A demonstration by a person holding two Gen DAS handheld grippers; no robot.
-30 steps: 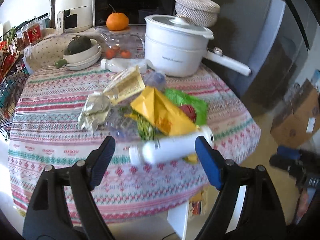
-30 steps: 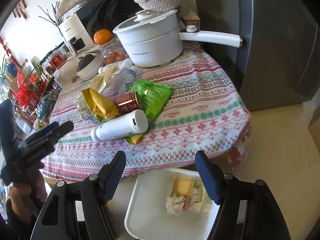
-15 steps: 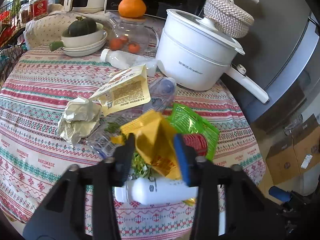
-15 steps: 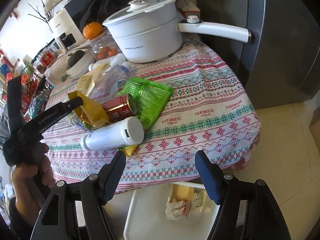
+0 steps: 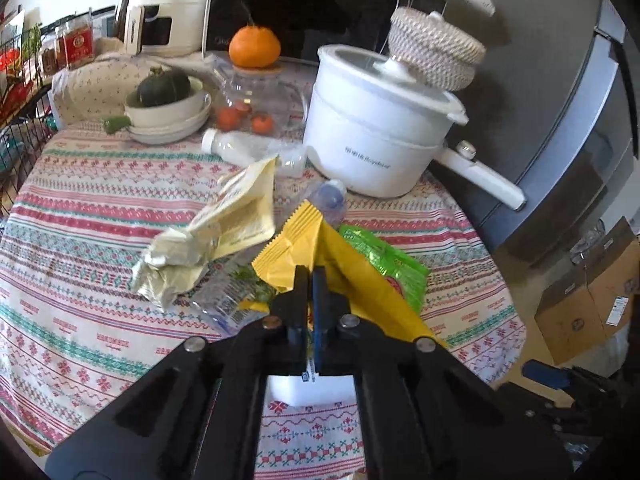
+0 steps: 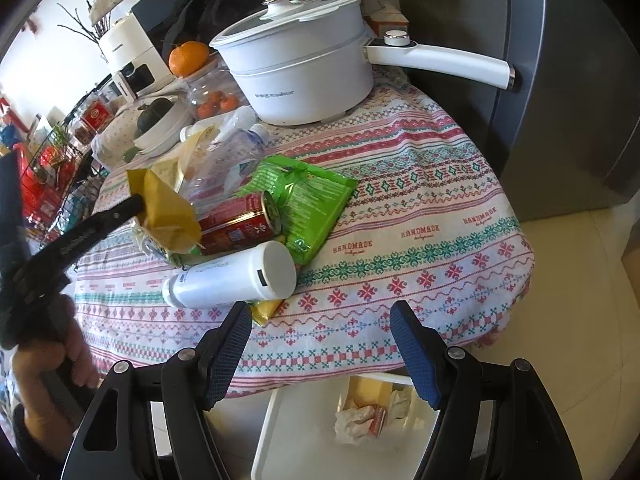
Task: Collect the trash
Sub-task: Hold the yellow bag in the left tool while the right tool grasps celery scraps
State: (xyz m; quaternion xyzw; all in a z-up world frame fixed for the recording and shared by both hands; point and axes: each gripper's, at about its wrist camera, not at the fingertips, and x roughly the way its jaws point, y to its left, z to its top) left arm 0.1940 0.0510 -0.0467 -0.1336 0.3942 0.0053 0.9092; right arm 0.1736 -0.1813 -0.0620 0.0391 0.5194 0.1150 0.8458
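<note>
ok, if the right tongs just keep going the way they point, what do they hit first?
Most likely the patterned tablecloth at the table's near edge. The right tongs are open, and the white bottle lies just left of that line. Depth is hard to judge, so a slight drift could clip it.

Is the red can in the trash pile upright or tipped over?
Tipped over. The red can lies on its side on the tablecloth, its round end facing the green wrapper.

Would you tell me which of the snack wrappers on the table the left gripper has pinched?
The yellow wrapper: the left gripper is shut on its edge. The green wrapper and the cream wrapper lie untouched.
</note>
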